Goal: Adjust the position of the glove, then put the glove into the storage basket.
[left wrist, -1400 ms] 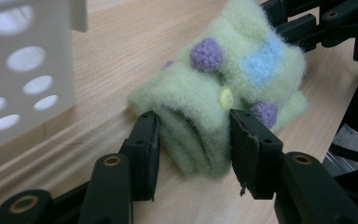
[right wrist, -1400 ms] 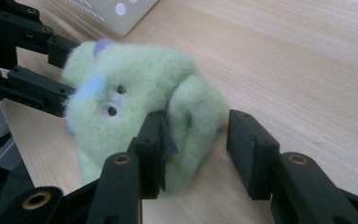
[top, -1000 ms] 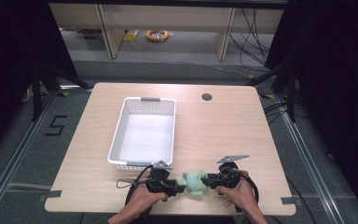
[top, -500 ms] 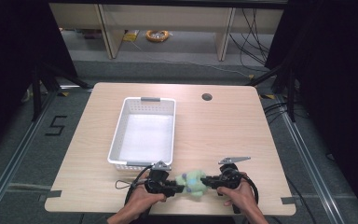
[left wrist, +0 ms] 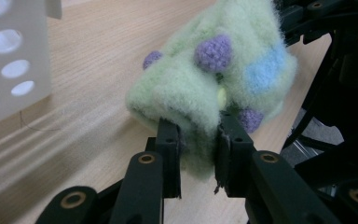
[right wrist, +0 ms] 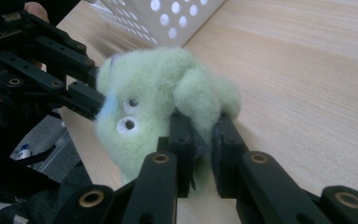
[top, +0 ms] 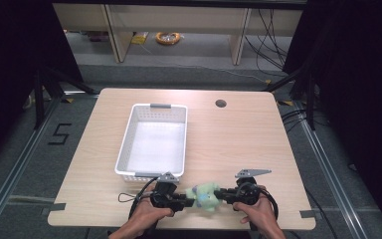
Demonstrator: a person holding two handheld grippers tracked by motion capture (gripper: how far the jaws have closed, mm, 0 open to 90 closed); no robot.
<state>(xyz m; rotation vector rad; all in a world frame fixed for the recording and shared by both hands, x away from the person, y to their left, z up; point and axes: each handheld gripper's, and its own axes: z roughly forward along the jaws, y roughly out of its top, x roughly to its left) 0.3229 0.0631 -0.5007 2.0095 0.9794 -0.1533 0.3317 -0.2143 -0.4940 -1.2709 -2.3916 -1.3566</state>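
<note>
- We hold the soft toy (top: pixel 205 195) between our two grippers, near the table's (top: pixel 238 144) front edge and just in front of the white basket (top: pixel 129 144).
- Our left gripper (left wrist: pixel 198 140) has just been closing; its jaws now stand narrow and pinch a fold of the toy's fleece between the pads.
- Our right gripper (right wrist: pixel 200 140) has likewise just been closing, and its jaws are nearly together, clamped on a lump of fleece at the toy's other end.
- In the high view the left gripper (top: pixel 183 199) and right gripper (top: pixel 220 195) face each other, with the toy bridging them and our hands close to the table's edge.
- Open room: the right half of the table is bare wood out to its rounded corners, apart from a small round hole (top: pixel 221 103) near the far edge.
- The basket sits left of centre, well apart from the side edges, its near wall just beyond the left gripper.
- Materials: the toy is fuzzy pale green, with purple knitted bumps (left wrist: pixel 213 51), a light blue patch (left wrist: pixel 265 70) and two round plastic eyes (right wrist: pixel 127 123).
- The basket is hard white plastic, rectangular, with rows of round holes in its walls.
- The table is pale wood grain; the jaws are matt black bars with brass-ringed pivots.
</note>
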